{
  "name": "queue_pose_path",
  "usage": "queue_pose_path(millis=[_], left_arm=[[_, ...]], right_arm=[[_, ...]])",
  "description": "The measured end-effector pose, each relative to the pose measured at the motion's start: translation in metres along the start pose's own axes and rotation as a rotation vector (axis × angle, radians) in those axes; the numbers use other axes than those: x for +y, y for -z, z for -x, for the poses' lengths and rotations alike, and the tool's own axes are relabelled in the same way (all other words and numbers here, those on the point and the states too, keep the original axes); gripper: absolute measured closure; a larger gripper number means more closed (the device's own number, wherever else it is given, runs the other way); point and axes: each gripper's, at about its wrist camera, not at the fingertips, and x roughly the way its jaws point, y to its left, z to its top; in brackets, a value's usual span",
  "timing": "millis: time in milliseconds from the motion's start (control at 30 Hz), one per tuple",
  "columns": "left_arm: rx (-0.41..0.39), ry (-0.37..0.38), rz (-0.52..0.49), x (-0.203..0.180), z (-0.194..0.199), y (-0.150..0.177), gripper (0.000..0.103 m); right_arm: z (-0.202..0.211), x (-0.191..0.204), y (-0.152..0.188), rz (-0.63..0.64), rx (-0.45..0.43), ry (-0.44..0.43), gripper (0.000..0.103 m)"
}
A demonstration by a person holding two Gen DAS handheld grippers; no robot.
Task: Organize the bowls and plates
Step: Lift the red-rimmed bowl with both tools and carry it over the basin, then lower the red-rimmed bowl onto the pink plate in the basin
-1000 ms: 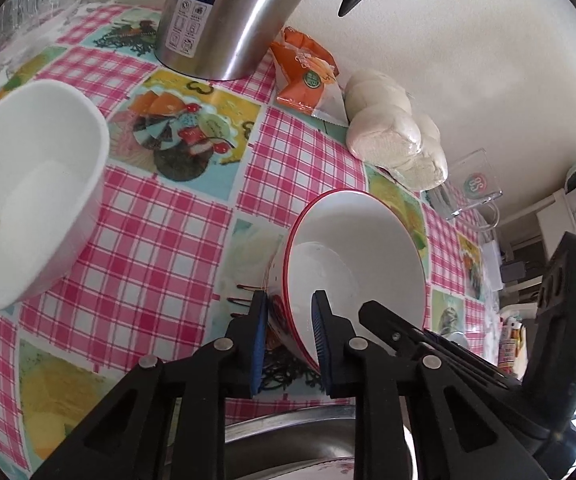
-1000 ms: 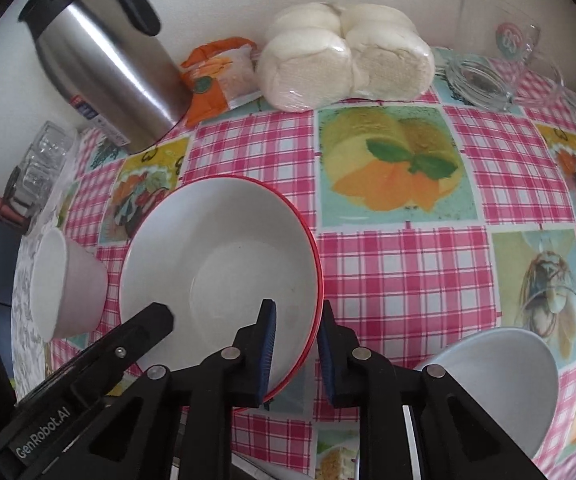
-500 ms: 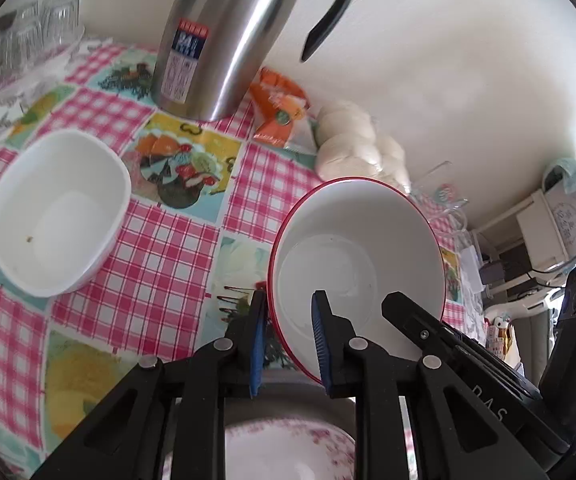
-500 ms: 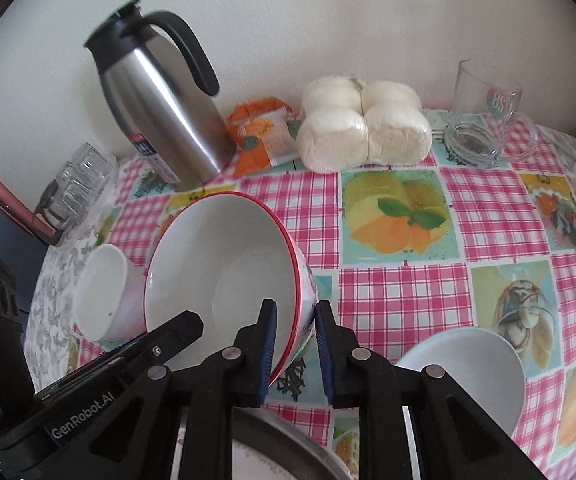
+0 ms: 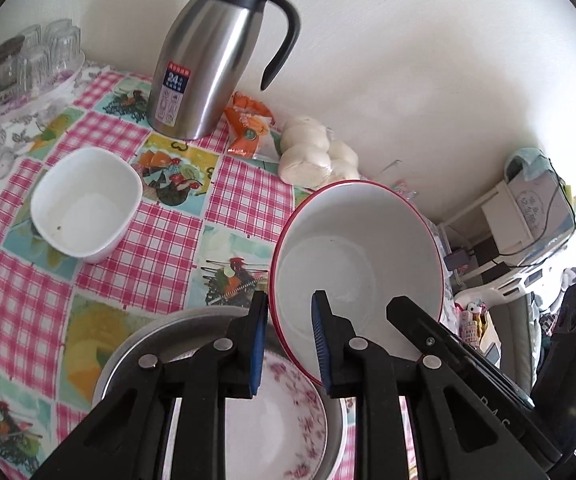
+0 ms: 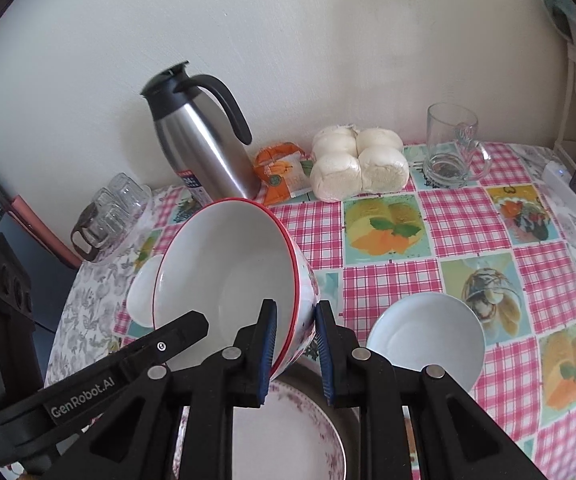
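I hold a red-rimmed bowl (image 5: 358,268) in the air between both tools, tilted on edge above a floral plate (image 5: 284,412) that sits inside a metal tray (image 5: 156,336) at the near edge of the checked tablecloth (image 5: 100,272). My left gripper (image 5: 286,340) pinches the bowl's rim on one side, one blue pad inside the bowl and one outside; my right gripper (image 6: 296,346) clamps the rim on the opposite side in the same way, with the bowl's patterned outer wall against its right pad.

A white squarish bowl (image 5: 86,204) stands on the cloth to the left, well apart from the tray. In the right wrist view a plain white round bowl (image 6: 426,336) rests on the cloth just beside my right tool.

Along the wall stand a steel thermos jug (image 6: 204,148) with a black handle, an orange snack packet (image 6: 284,170) beside it, and a wrapped pack of white buns (image 6: 358,164) touching the packet. A glass mug (image 6: 452,146) stands farther right. Clear drinking glasses (image 5: 28,60) are grouped on a tray at the far left corner.
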Motion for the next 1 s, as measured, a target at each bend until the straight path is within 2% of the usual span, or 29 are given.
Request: queue_pose_path(millis=[200,333,467,733,1000], left_arm=[[-0.032,0.009,-0.015,-0.005,0.03,0.015,0.08],[-0.034,0.046,-0.004,0.0,0.045,0.027,0.08],[-0.035,0.04,-0.012,0.001,0.053,0.039,0.08],[-0.03,0.031,0.005,0.012,0.062,0.055,0.08],[-0.012,0.003,0.037,0.03,0.061,0.071,0.08]], right_arm=[[0.029,0.004,0.015,-0.017,-0.034,-0.033,0.082],[0.044,0.007,0.027,-0.015,-0.05,-0.051,0.082],[0.055,0.007,0.04,-0.019,-0.06,-0.069,0.082],[0.063,0.017,0.062,0.013,-0.066,-0.057,0.082],[0.054,0.026,0.08,0.031,-0.024,-0.058,0.082]])
